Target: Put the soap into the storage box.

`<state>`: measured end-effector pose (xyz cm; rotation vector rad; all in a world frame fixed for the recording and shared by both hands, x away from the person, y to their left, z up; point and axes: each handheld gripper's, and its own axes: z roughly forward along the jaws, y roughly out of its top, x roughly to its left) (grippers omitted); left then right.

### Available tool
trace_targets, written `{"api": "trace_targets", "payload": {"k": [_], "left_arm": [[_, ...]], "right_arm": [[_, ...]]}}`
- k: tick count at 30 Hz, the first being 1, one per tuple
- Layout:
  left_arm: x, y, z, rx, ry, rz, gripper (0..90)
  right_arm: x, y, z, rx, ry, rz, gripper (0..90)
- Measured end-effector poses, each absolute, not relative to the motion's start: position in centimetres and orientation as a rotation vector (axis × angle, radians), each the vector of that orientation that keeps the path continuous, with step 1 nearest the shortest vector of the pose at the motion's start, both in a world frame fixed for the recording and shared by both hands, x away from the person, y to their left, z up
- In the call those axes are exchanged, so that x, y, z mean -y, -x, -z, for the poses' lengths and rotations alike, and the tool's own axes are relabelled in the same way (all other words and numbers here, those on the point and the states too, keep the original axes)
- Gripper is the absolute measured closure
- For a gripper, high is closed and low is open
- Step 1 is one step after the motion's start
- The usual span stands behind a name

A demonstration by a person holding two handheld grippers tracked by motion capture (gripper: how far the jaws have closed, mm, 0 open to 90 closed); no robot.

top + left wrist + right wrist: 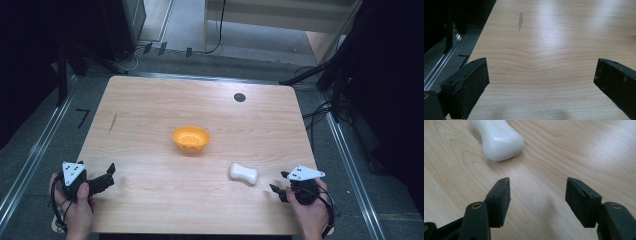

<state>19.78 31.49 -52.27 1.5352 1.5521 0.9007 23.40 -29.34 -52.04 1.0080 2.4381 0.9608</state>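
Light wooden table with rounded corners (150, 105), seen from the high view, bearing two loose objects and a gripper at each near corner. A small orange plastic bowl (190, 138) stands upright near the table's centre; its inside appears to hold a few dark specks, too small to identify. A white, smooth bar narrowed at the middle, shaped like a cake of soap (243, 173), lies flat on the wood to the right of and nearer than the bowl, well apart from it. The left gripper (107, 176), held in the person's left hand (76, 207) at the near left corner, has its black jaws spread wide; in the left gripper view they stand at the two sides of the frame with bare wood between them, holding nothing. The right gripper (278, 182), held in the right hand (311, 214) at the near right corner, points toward the white bar and lies near it without touching; in the right gripper view its jaws are likewise parted and empty, and the bar (499, 138) lies just beyond and to the left of the jaw tips. Raised lettering is moulded into the bar's upper face, but it is cut off by the frame edge and cannot be read with confidence. A dark round spot (239, 97) sits in the far right part of the tabletop, and a thin grey streak (520, 20) marks the wood near the left edge.
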Motion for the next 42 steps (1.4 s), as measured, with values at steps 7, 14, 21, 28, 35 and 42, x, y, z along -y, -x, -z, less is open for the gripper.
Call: {"api": "trace_targets", "payload": {"k": [7, 14, 21, 28, 35, 42], "left_arm": [[-31.4, -19.8, 52.3, -1.550, -1.547, -0.903, 0.0], [-31.3, -19.8, 52.3, -1.537, -1.553, -0.914, 0.0], [-31.1, -19.8, 52.3, -1.531, -1.567, -0.919, 0.0], [-31.1, -19.8, 52.3, -1.530, -1.564, -0.929, 0.0], [-31.1, -19.8, 52.3, -1.527, -1.568, -0.926, 0.0], [-31.1, -19.9, 52.3, -1.524, -1.575, -0.925, 0.0]], "right_arm": [[28.1, -24.5, 51.1, -2.542, -0.914, -0.891, 37.5], [26.1, -25.5, 49.9, -2.642, -0.777, -0.805, 34.1], [24.8, -26.4, 49.2, -2.692, -0.737, -0.760, 33.7], [23.3, -27.6, 49.0, -2.761, -0.693, -0.715, 33.7], [22.1, -28.4, 48.9, -2.816, -0.650, -0.702, 33.6], [21.1, -29.0, 48.7, -2.852, -0.642, -0.691, 33.1]]}}
